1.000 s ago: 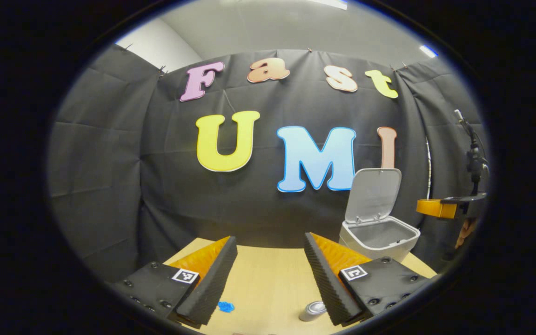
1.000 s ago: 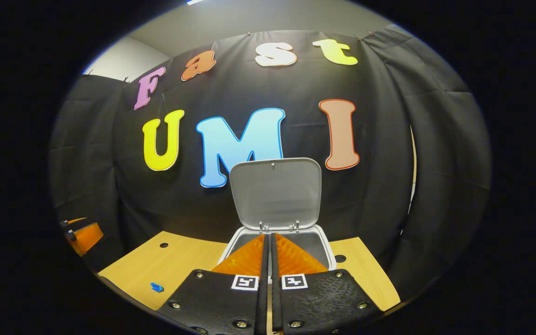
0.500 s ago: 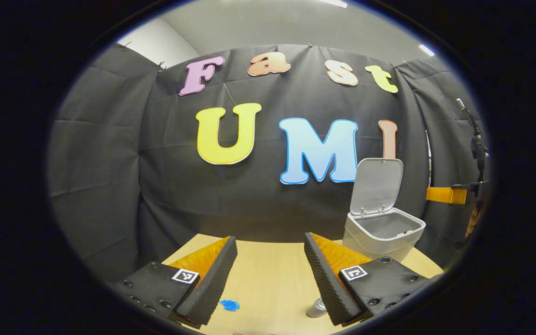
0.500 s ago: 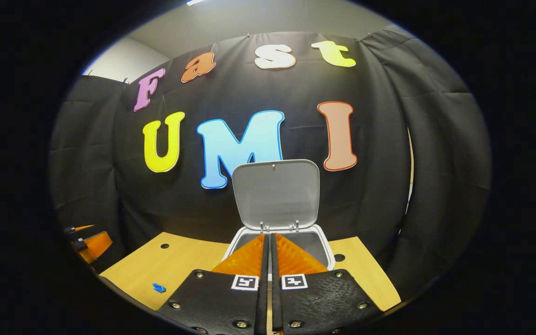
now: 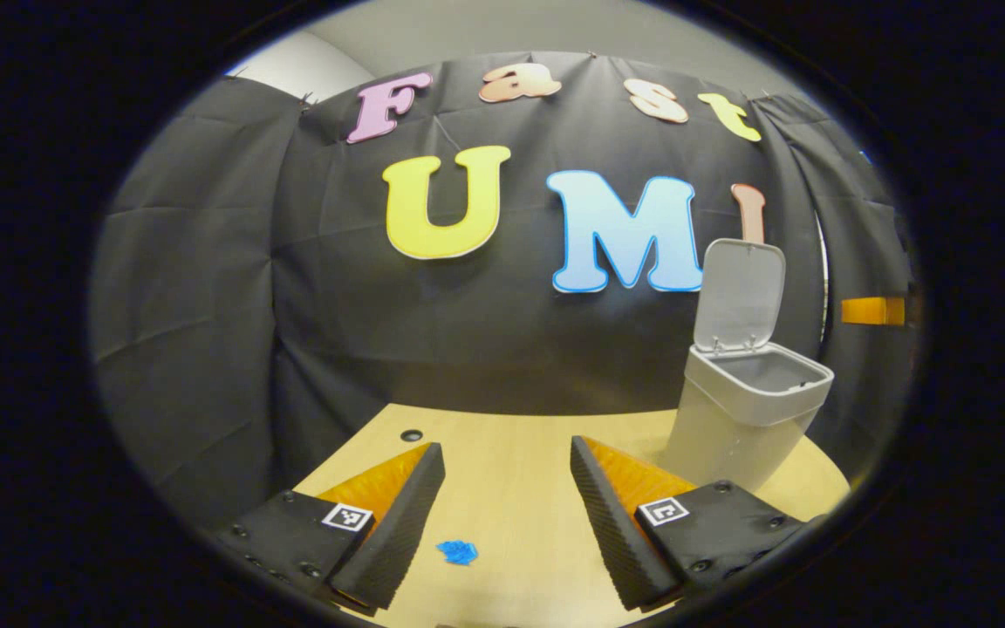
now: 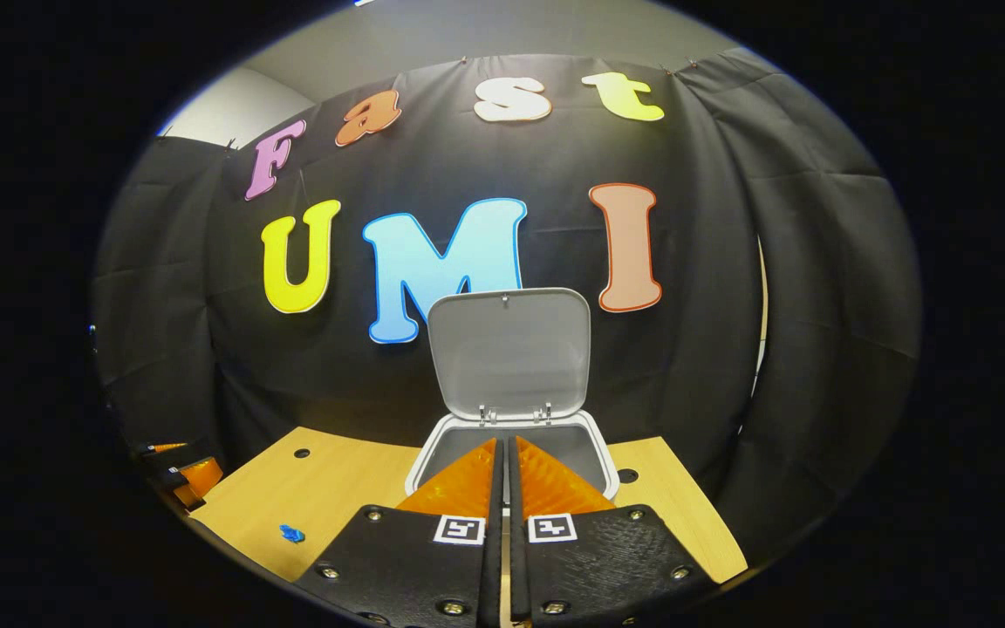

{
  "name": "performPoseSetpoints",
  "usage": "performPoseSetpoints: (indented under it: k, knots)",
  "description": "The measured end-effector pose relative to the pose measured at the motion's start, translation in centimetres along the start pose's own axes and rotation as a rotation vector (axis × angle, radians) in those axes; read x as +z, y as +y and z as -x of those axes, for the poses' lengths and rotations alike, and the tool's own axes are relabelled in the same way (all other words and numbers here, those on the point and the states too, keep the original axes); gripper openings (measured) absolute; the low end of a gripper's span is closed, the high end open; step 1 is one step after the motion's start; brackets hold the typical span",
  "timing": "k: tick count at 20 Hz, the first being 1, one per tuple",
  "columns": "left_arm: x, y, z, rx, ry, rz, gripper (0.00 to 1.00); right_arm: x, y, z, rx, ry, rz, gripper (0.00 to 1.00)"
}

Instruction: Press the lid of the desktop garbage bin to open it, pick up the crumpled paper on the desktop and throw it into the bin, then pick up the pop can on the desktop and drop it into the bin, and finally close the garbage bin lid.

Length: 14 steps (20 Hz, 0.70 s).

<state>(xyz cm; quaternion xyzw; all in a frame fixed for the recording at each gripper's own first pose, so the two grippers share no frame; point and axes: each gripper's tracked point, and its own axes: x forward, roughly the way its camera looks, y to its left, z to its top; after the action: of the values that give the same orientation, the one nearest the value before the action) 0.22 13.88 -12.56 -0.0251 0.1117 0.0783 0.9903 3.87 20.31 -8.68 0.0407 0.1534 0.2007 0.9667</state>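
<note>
In the left gripper view, the left claw (image 5: 507,506) hangs low over the pale wooden table (image 5: 502,436) with its two fingers spread wide and nothing between them. A small crumpled scrap of blue paper (image 5: 457,551) lies on the table in the gap between the fingers, closer to the finger on the left of that view; whether the finger touches it cannot be told. To the right, standing on the table near its far edge, is the light grey plastic desktop garbage bin (image 5: 742,419), upright, with its hinged flat lid (image 5: 740,295) raised and leaning back toward the black cloth wall, so the mouth of the bin is open. A small round hole (image 5: 412,434) shows in the table near its far left corner. At the right margin of this view a small orange piece (image 5: 873,310) shows beyond the bin, too little of it to tell what it is.

In the right gripper view, the right claw (image 6: 504,462) is clenched, its two fingers pressed together with nothing held, and it points straight at the open rim of the same bin (image 6: 603,453), whose lid (image 6: 509,353) stands upright behind the opening. The blue paper (image 6: 291,532) lies on the table (image 6: 677,515) well off to the left of the bin, and the left claw (image 6: 184,475) appears at the left margin near it.
</note>
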Motion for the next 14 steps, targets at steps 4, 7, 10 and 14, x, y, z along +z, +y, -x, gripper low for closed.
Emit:
performPoseSetpoints:
  k: [4,7,10,14]
  knots:
    - [-2.5,1.2,-0.9,0.009,0.050,0.009,0.97,-0.5,-0.5,0.0,-0.012,0.016,-0.001,0.04]
    - [-4.9,2.0,-1.8,0.019,0.099,0.017,0.95,-0.9,-0.7,0.0,-0.018,0.027,-0.009,0.04]
    - [-7.6,2.8,-2.2,0.030,0.148,0.017,0.98,-1.5,-1.0,0.0,-0.026,0.041,-0.013,0.04]
    - [-11.0,3.6,-2.7,0.037,0.217,0.013,0.95,-2.5,-1.5,0.1,-0.037,0.065,-0.023,0.04]
